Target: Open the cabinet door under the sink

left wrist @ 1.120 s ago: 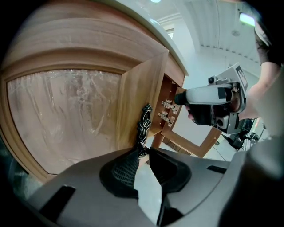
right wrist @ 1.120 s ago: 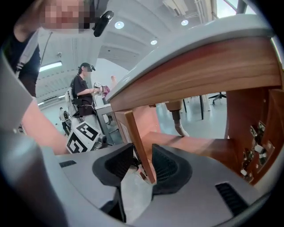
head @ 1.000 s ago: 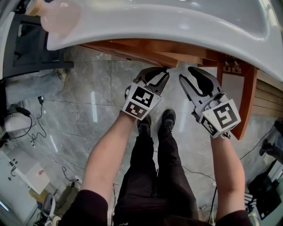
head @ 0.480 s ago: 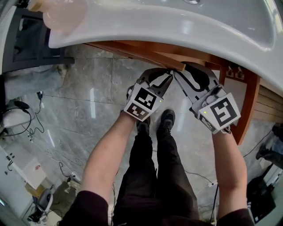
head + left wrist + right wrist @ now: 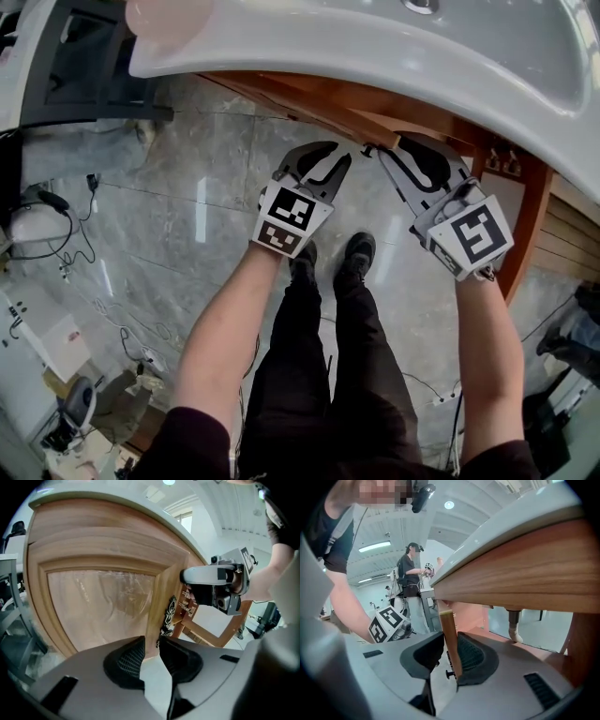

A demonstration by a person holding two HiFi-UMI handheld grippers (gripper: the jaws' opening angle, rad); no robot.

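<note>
The wooden cabinet (image 5: 309, 101) sits under the white sink (image 5: 375, 52). In the left gripper view its panelled door (image 5: 98, 606) fills the frame, with a black ornate handle (image 5: 168, 617) on its free edge. My right gripper (image 5: 394, 148) has just been closing and its pads press on that door's edge (image 5: 449, 634), seen edge-on between its jaws (image 5: 450, 651). My left gripper (image 5: 328, 157) hangs left of it, apart from the door. Its jaws (image 5: 151, 644) have just been opening and hold nothing; the door's lower edge shows beyond the tips.
Another cabinet door (image 5: 525, 216) stands swung out at the right. The holder's legs and shoes (image 5: 356, 248) are below the grippers on the grey marble floor. Cables (image 5: 84, 272) lie at the left. A person (image 5: 410, 573) stands far off.
My left gripper has drawn away to the left from the door edge with its jaws wider. My right gripper's jaws have narrowed onto the door edge.
</note>
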